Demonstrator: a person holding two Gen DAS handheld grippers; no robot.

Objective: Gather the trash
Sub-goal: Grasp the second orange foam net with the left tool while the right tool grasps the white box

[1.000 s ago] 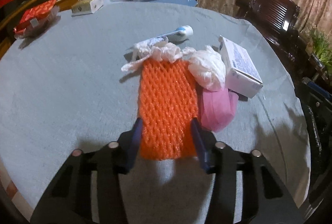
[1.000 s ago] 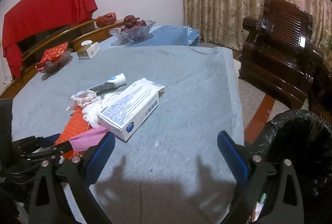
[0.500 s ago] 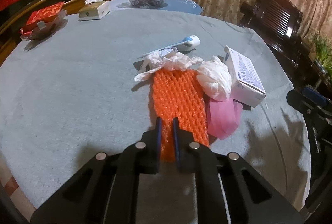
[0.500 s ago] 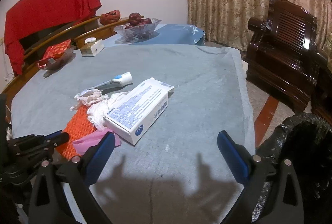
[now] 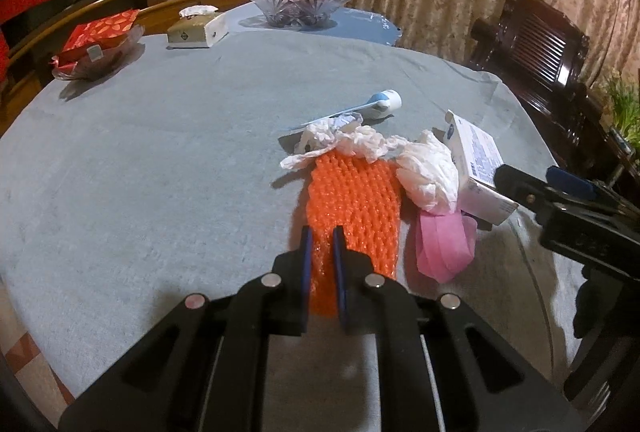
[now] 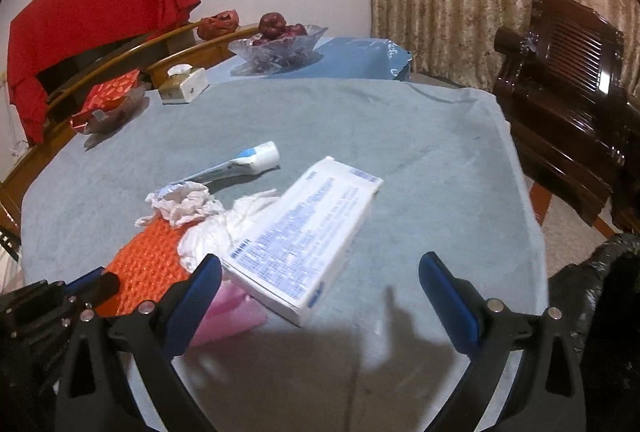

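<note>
Blue-grey cloth covers the round table (image 5: 160, 151), curtains behind, a dark wooden chair (image 6: 560, 79) off to the side, and the trash sits bunched in the middle of the cloth. My left gripper (image 5: 320, 256) has just been closing and now pinches the near end of the orange foam net (image 5: 356, 199), the mesh bunched up between the blue pads, so that piece is mine. Beyond it lie crumpled white tissues (image 5: 428, 171), a squeezed tube (image 5: 372, 105) further back, a pink scrap (image 5: 444, 248) and a white carton (image 5: 476, 159), all touching or overlapping one another.

My right gripper (image 6: 320, 284) hangs wide, nothing between its pads, coming in low over the near end of the carton (image 6: 304, 236). That carton rests tilted on the pink scrap (image 6: 228, 312) and tissues (image 6: 208, 236), so I reckon I should straddle its narrow width squarely and close firmly, or it will skid off the soft stuff beneath.

With the left, I'd lift the net slowly and straight up: the tissues sit on its far end and could drag or tumble. The black bin bag (image 6: 600, 296) waits just off the table edge on my right, a short carry for both loads. Fruit bowl (image 5: 298, 5) and tissue box (image 5: 198, 27) at the far side stay put; they're no trash.
</note>
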